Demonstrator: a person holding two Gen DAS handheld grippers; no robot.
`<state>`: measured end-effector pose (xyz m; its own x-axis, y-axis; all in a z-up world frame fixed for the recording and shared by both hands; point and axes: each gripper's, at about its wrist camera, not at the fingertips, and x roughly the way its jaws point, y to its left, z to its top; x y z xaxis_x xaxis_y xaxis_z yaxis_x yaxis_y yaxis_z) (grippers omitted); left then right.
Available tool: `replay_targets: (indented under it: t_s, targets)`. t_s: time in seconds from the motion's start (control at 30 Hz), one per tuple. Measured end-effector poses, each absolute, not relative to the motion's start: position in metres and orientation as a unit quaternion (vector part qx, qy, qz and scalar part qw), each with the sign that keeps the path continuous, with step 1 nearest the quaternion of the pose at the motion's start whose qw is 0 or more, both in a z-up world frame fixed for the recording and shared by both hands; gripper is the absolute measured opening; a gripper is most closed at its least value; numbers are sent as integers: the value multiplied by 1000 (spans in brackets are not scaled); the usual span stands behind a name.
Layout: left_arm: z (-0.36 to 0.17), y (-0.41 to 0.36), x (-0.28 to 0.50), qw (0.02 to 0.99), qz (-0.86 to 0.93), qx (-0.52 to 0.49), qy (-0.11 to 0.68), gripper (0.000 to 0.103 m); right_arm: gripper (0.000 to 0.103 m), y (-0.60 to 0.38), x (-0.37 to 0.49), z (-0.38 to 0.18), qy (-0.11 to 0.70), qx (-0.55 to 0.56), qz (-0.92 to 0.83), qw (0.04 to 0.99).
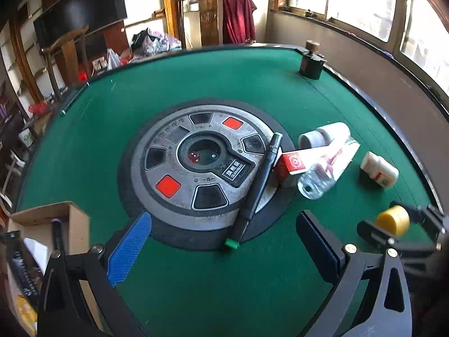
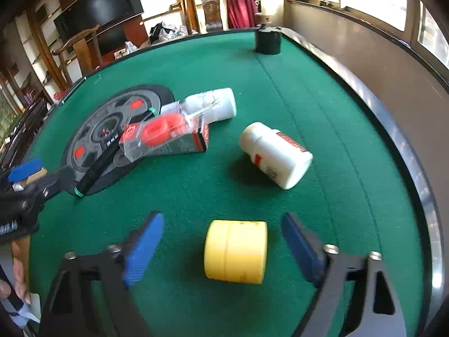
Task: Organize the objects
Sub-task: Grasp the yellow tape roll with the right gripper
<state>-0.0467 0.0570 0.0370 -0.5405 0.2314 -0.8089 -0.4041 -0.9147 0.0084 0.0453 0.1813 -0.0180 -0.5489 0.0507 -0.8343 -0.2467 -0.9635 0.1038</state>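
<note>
One short yellow plastic jar (image 2: pixel 235 251) lies on its side near the green felt table's (image 2: pixel 196 202) right edge, between the right gripper's (image 2: pixel 223 245) parted, untouching blue pads; left gripper (image 1: pixel 221 248) open, empty.

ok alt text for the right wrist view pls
The open right gripper straddles a yellow jar lying on its side on the green table, pads not touching it. Beyond lie a white bottle and a small clutter of items.

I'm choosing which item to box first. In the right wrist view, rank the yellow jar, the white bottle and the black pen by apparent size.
1-2. white bottle and yellow jar: look alike; jar is nearer.
3. black pen, thinnest.
</note>
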Motion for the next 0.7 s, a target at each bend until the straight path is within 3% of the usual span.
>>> replay_targets:
  t_s: [0.03, 0.17, 0.3, 0.53, 0.57, 0.67, 0.7]
  targets:
    - [34, 59, -49, 181, 872, -444, 101, 103, 79, 179, 45, -17, 96, -464, 876, 88]
    - [22, 73, -59, 178, 870, -441, 132, 102, 53, 176, 46, -17, 79, -449, 886, 86]
    - [14, 89, -62, 185, 868, -431, 161, 89, 51, 180, 49, -17, 90, -440, 890, 81]
    - [5, 111, -58, 200, 867, -418, 184, 84, 52, 176, 47, -19, 81, -436, 893, 77]
    - [5, 112, -57, 211, 865, -420, 178, 71, 52, 176, 47, -19, 80, -436, 893, 77]
    - [8, 113, -52, 217, 860, -428, 174, 16, 52, 174, 45, -20, 77, -437, 893, 77]
    - [8, 113, -51, 217, 859, -431, 174, 14, 52, 174, 45, -20, 75, -438, 893, 77]
